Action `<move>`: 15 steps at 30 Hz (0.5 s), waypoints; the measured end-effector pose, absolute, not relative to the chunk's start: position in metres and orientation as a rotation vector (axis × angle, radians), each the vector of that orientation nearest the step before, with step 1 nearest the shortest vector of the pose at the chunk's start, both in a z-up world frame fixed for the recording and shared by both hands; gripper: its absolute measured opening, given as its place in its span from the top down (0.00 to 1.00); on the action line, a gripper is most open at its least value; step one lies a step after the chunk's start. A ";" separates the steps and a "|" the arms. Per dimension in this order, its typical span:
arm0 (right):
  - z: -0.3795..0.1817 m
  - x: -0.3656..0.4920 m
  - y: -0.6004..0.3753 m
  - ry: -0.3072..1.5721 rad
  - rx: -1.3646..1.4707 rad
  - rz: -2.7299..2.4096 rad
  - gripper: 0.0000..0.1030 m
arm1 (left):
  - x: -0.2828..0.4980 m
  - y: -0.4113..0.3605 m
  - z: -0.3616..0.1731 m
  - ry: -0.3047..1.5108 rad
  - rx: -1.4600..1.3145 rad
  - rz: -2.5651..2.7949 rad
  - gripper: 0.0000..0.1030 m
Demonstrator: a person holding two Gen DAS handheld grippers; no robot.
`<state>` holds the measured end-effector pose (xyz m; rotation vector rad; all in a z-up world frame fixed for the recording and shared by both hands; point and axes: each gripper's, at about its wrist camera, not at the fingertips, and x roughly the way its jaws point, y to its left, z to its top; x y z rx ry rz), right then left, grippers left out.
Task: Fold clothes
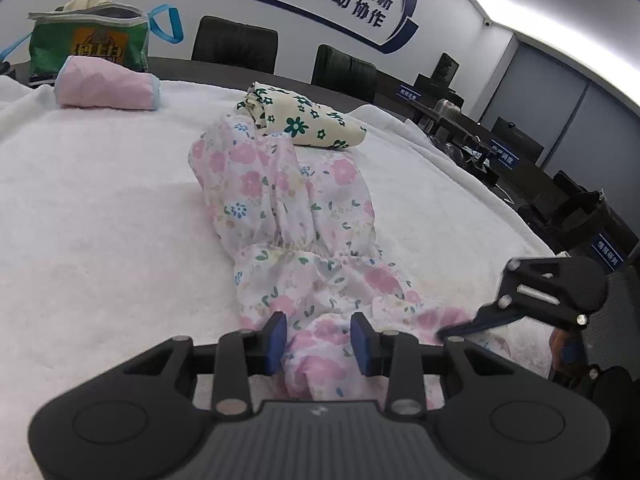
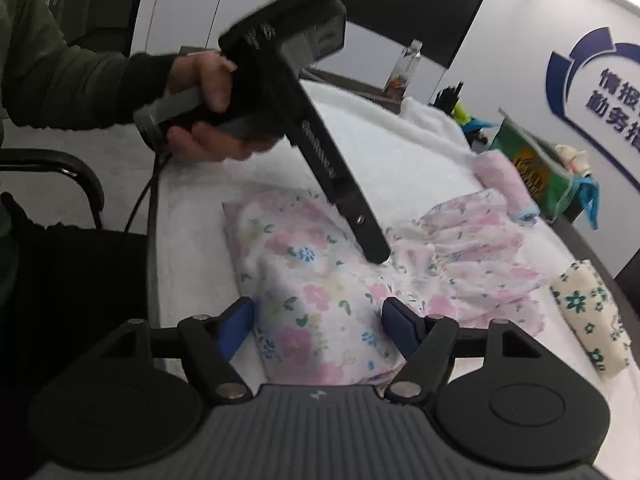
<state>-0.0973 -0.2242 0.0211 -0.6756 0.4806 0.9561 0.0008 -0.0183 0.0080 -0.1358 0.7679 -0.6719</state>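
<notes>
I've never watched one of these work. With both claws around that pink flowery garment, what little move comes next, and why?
Probably closing the left gripper on the fabric. Its blue pads sit apart with a fold of the pink floral garment bunched between them, unpinched. The right gripper also straddles the cloth, open. The garment lies crumpled on the white blanket.

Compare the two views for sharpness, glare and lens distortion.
Left wrist view: sharp; ceiling light strip blown out; blanket edge curves from fisheye. Right wrist view: left claw and the hand holding it motion-blurred; floral garment slightly soft.
</notes>
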 end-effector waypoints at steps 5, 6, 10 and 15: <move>0.033 -0.061 -0.249 0.603 -0.399 1.007 0.69 | -0.011 0.003 0.030 0.645 -0.102 -0.739 0.56; 0.035 -0.053 -0.257 0.626 -0.350 1.019 0.69 | -0.018 0.012 0.038 0.595 -0.090 -0.792 0.44; 0.040 -0.017 -0.277 0.727 -0.171 1.087 0.70 | -0.059 0.016 0.059 0.371 0.147 -1.049 0.19; 0.039 0.015 -0.286 0.814 -0.040 1.186 0.70 | -0.071 -0.023 0.039 0.253 0.535 -1.055 0.19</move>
